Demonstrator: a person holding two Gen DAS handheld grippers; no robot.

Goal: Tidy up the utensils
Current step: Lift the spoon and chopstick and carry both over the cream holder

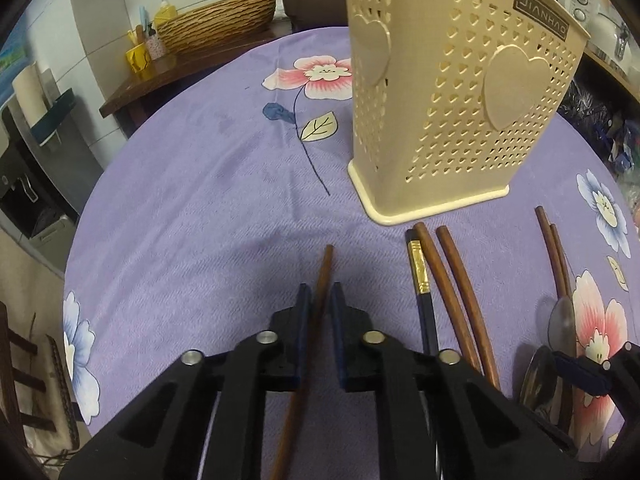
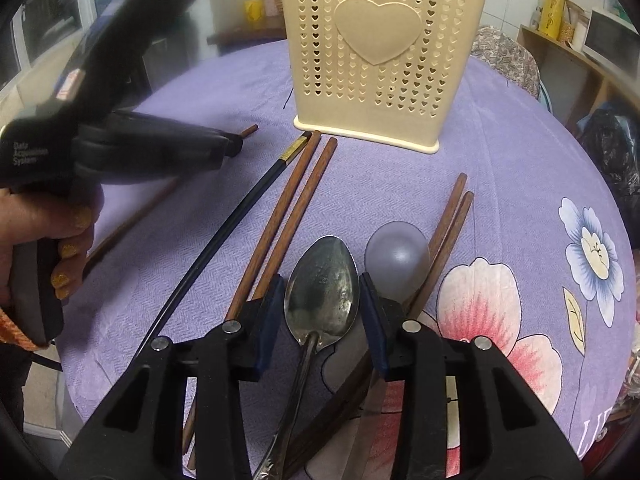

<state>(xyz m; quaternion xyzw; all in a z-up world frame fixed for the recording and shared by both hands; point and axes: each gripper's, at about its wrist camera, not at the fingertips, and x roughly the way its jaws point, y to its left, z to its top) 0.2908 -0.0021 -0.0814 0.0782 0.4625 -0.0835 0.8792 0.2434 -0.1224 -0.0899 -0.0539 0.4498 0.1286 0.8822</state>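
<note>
Both wrist cameras look steeply down along their own fingers, close over the purple floral tablecloth; each faces the cream perforated utensil holder, the left view from farther left.

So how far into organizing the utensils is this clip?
Early. Nothing visibly sits in the cream perforated plastic holder, though its inside is hidden. In hand: the left gripper is shut on one brown wooden chopstick; the right gripper brackets the tarnished metal spoon, pads not visibly pressing. Left on the purple floral cloth: a black gold-banded chopstick, two brown chopstick pairs and a grey spoon.
</note>
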